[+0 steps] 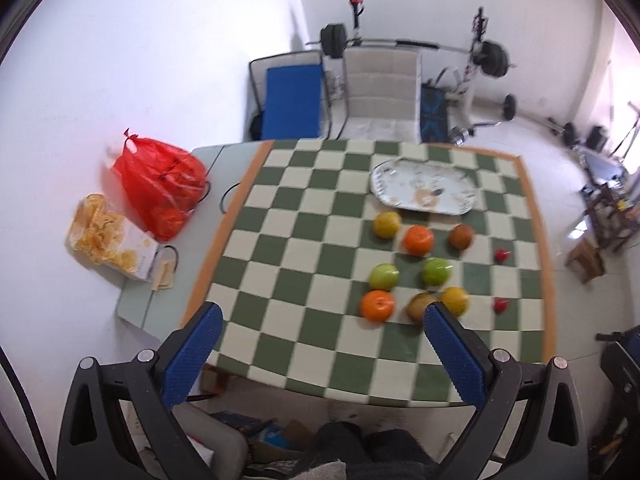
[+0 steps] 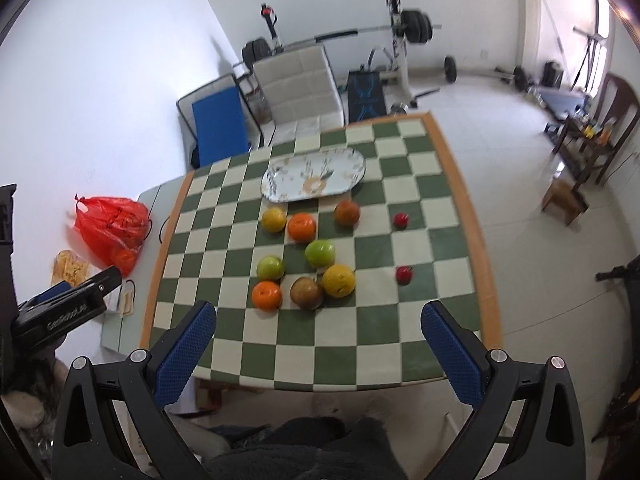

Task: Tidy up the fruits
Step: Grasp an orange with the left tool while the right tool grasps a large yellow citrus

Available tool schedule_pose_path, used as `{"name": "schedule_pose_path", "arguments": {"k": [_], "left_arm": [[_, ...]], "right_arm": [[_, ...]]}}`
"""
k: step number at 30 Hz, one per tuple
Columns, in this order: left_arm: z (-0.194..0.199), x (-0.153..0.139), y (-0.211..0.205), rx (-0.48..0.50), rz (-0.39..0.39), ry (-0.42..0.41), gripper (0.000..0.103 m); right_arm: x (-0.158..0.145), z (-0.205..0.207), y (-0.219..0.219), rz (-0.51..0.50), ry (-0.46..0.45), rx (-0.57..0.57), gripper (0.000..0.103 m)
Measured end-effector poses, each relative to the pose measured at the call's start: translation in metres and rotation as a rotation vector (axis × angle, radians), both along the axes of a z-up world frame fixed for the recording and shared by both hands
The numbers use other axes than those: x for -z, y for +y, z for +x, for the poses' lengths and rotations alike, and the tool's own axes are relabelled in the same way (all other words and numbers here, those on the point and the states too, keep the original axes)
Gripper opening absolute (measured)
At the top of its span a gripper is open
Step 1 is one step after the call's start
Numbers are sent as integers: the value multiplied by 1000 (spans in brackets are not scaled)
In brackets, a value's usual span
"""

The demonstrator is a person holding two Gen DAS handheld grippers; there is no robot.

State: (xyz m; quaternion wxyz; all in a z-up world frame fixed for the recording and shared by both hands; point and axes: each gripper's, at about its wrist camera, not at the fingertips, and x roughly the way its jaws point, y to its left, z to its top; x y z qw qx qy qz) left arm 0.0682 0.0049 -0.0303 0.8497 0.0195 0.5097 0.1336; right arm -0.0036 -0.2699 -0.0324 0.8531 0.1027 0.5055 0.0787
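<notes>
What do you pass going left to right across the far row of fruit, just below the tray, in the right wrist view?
Yellow fruit → orange → brown fruit → small red fruit.

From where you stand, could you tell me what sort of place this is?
Probably a room at home that doubles as a gym: a barbell on its rack by the wall, a padded chair, and a table with a checked cloth holding fruit.

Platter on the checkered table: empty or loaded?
Empty. The platter shows only its printed pattern; all the fruits, like the nearest orange, sit on the cloth beside it.
</notes>
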Motion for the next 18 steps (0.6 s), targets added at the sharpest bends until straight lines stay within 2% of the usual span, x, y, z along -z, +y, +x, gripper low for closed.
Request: {"name": "schedule_pose_path", "arguments": {"k": [3, 5, 6, 9, 12, 14, 16, 18], "left_arm": [[24, 38, 12, -25, 34, 80, 103], [38, 64, 23, -33, 18, 141, 103], [48, 79, 27, -36, 8, 190, 103], [74, 123, 38, -22, -64, 283, 103], [101, 169, 45, -17, -180, 403, 103], [120, 202, 49, -33, -316, 486, 102], [133, 233, 47, -53, -399, 554, 101], [143, 259, 42, -55, -437, 613, 99]], "right_arm": [[43, 24, 5, -6, 55, -2, 103], [68, 41, 14, -4, 97, 8, 103], [90, 53, 13, 4, 128, 14, 103], [136, 83, 15, 23, 212, 37, 102], [185, 112, 16, 52, 300, 85, 100], [213, 127, 17, 70, 352, 125, 99], [234, 137, 17, 82, 400, 152, 99], [253, 147, 19, 97, 437, 176, 98]]}}
